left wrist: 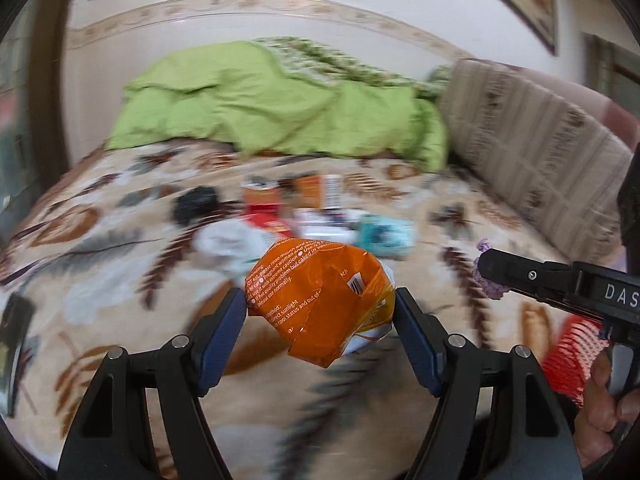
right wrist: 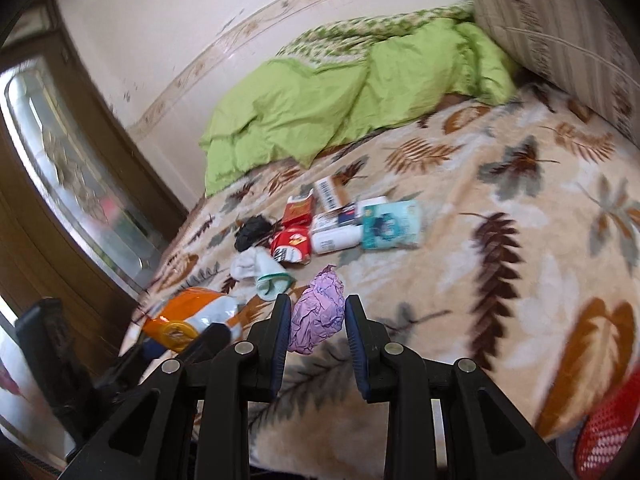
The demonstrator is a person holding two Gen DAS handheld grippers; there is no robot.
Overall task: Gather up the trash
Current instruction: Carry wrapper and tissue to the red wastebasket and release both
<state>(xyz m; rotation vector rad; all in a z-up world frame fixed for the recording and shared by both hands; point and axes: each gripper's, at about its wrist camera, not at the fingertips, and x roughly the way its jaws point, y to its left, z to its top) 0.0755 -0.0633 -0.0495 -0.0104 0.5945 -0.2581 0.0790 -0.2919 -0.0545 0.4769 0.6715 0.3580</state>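
Leaf-print bed (right wrist: 500,160), litter pile (right wrist: 336,224), green quilt (right wrist: 320,96)

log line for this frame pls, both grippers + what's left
left gripper: shut on orange wrapper | right gripper: shut on purple crumpled wad | trash pile on bed blanket: uncollected | red basket: lower right

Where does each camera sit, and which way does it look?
Left wrist: on the left hand-held gripper, facing across the bed; its fingers clamp an orange wrapper; a hand shows.
Right wrist: on the right hand-held gripper, clamping purple paper.
Both show the green quilt and trash pile.
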